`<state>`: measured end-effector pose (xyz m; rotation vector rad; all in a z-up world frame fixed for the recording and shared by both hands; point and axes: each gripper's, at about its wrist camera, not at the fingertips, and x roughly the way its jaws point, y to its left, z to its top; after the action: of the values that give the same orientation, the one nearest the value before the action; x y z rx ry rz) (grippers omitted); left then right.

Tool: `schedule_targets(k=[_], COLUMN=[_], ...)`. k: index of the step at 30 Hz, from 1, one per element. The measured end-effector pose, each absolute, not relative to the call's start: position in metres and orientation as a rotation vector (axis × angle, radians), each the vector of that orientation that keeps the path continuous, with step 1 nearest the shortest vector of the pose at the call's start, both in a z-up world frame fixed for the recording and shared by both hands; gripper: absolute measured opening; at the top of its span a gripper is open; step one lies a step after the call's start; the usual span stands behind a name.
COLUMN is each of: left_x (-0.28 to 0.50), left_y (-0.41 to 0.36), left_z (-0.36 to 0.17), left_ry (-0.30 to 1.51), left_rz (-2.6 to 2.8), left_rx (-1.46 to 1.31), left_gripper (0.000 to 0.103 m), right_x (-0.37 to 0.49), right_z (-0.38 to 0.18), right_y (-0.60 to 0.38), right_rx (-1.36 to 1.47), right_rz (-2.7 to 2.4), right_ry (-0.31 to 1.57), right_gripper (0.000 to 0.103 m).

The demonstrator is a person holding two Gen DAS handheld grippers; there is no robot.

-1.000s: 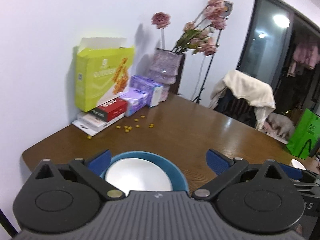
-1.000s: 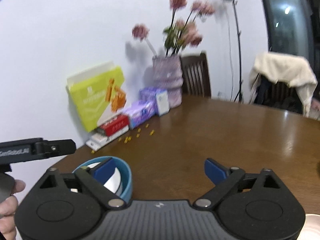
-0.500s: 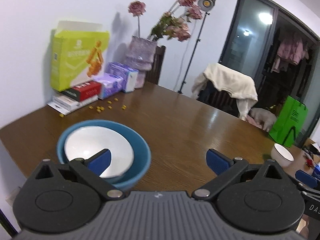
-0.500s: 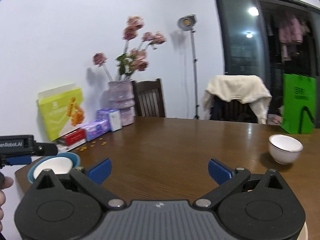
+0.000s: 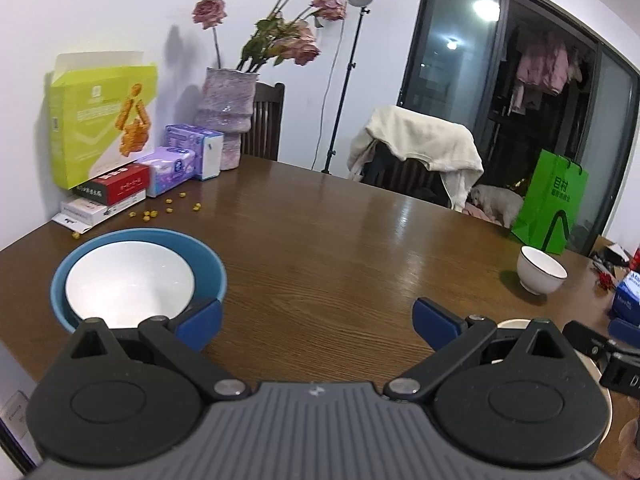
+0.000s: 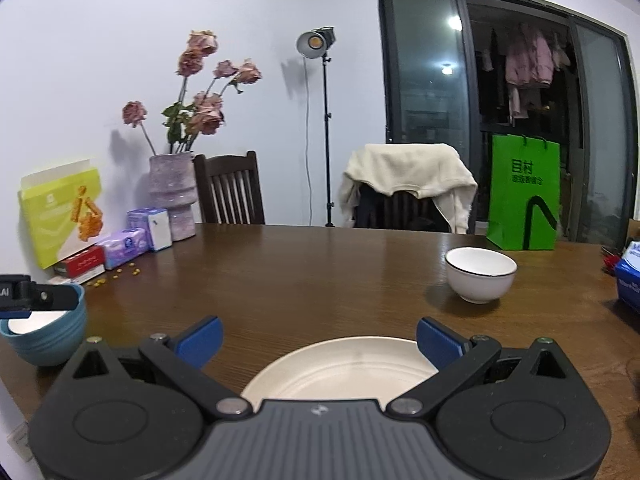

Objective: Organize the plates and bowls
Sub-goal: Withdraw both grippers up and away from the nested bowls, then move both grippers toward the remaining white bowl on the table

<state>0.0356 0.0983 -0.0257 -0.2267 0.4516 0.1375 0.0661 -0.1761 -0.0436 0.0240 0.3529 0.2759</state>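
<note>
While both grippers stood open and empty, the plate (image 6: 344, 368) lay under the right gripper (image 6: 319, 338), the stacked bowls (image 5: 136, 276) beside the left gripper's (image 5: 316, 320) left finger (image 5: 200, 322).

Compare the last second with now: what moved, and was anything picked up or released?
Both open grippers swung rightward. The left gripper drew back from the blue bowl, now at its left finger. The right gripper now hovers above the cream plate, white bowl ahead. Nothing gripped or released; bowls and table stayed put.
</note>
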Motion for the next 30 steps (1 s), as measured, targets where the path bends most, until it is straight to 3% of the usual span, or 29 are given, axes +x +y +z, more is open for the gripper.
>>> schedule_targets(k=[30], left_x=[0.158], left_y=[-0.036], left_z=[0.009], left_ry=[0.541], left_rz=[-0.022], left_rx=[-0.189], left_gripper=[0.103], right_x=[0.169], right_z=[-0.004], right_y=[-0.285], right_rx=[0.149], right_rz=[0.232], right_ry=[0.479], right_gripper=[0.103])
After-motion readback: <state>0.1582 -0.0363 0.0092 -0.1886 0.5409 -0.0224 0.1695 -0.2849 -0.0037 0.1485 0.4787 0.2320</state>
